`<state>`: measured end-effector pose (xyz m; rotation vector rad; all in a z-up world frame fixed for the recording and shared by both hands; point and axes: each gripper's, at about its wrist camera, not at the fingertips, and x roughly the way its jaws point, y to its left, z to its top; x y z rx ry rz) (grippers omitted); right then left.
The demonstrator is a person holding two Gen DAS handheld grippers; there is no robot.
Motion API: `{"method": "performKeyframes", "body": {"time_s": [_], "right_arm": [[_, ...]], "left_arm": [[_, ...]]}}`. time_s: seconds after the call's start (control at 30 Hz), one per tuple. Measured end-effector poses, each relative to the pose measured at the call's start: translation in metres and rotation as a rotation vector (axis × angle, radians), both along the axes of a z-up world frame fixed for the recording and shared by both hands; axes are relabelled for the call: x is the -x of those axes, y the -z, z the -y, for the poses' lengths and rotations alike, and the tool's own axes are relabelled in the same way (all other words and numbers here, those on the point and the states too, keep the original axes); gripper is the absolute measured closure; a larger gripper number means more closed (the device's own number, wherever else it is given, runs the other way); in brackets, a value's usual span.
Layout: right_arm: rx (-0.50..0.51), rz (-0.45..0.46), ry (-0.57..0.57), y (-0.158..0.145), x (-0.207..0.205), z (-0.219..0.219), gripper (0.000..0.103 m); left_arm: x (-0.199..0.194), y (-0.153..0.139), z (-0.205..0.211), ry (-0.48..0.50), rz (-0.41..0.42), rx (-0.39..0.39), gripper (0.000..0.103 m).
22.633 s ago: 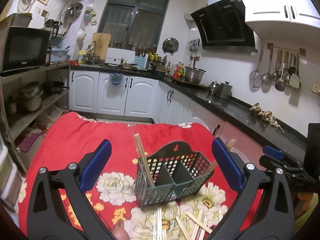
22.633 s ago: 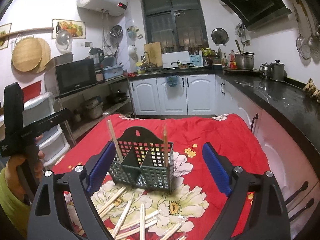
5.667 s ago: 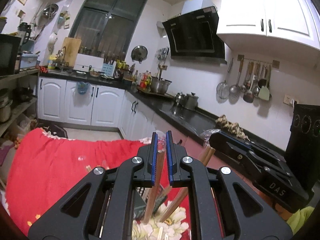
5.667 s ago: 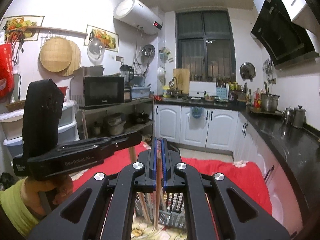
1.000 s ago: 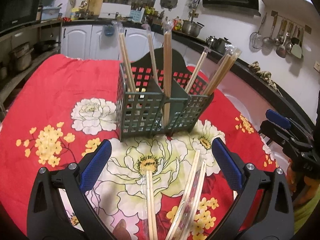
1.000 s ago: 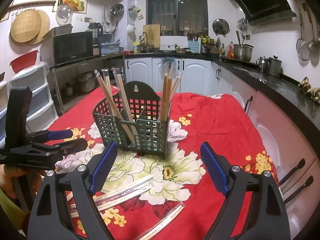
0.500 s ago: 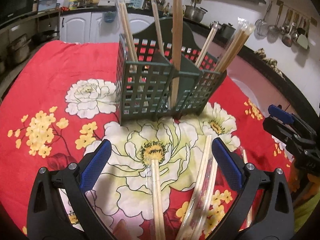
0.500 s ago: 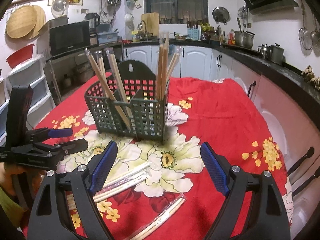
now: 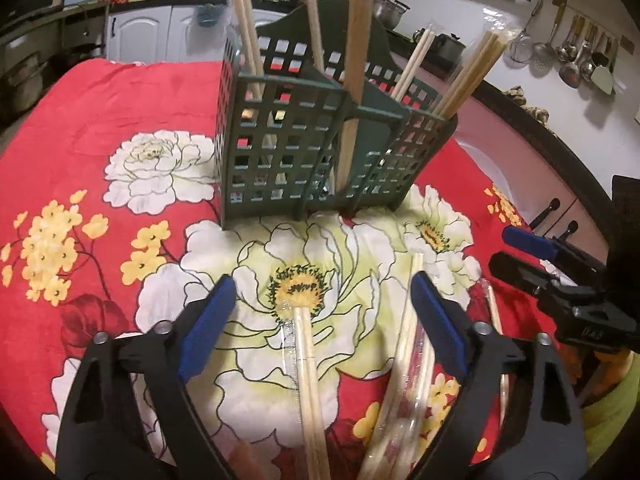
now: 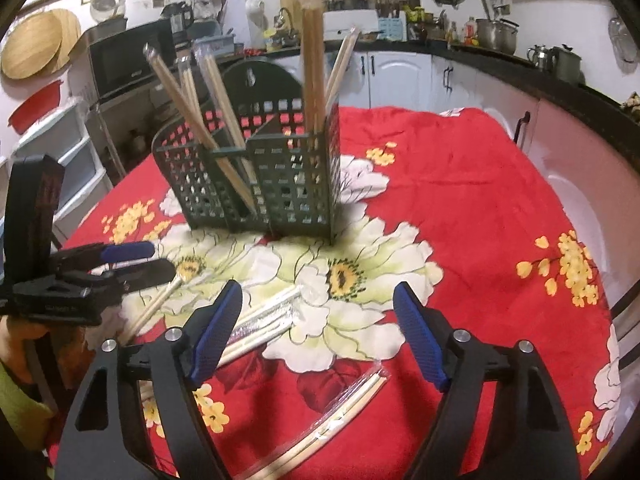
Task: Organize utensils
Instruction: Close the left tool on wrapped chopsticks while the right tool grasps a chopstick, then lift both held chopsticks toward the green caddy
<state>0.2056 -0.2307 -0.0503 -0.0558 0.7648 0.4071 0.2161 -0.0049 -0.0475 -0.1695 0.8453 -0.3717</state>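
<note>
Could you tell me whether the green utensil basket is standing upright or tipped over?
Upright: the green utensil basket sits flat on the red floral cloth, chopsticks standing in it.

One dark green plastic lattice caddy (image 9: 316,136) stands at upper centre of the left wrist view, on one red flower-printed tablecloth (image 9: 120,92). At least five clear-wrapped pairs of wooden chopsticks (image 9: 358,28) stand in it; overlap hides any more. Four wrapped pairs (image 9: 308,364) seem to lie loose on the cloth across both views.

Each gripper (image 9: 320,312) has black triangular-cutout arms, silver screws and ribbed blue pads (image 10: 216,332); at 8 o'clock, seemingly a yellow-green sleeve (image 10: 16,408)
</note>
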Motion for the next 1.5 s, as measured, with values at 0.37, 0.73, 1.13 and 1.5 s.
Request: {"method": "performKeyframes", "body": {"time_s": [0.37, 0.73, 1.13, 1.5], "right_arm": [[0.009, -0.100, -0.054, 0.029, -0.014, -0.015, 0.064], [-0.046, -0.167, -0.071, 0.043, -0.028, -0.017, 0.082], [-0.035, -0.145, -0.059, 0.041, -0.022, -0.016, 0.101], [-0.059, -0.106, -0.035, 0.029, -0.014, 0.000, 0.102]], "left_arm": [[-0.006, 0.020, 0.003, 0.036, -0.070, 0.025, 0.059], [-0.008, 0.026, -0.003, 0.021, -0.081, 0.020, 0.072], [-0.009, 0.028, -0.012, 0.007, -0.094, 0.048, 0.087], [-0.001, 0.016, -0.016, 0.011, -0.053, 0.085, 0.095]]}}
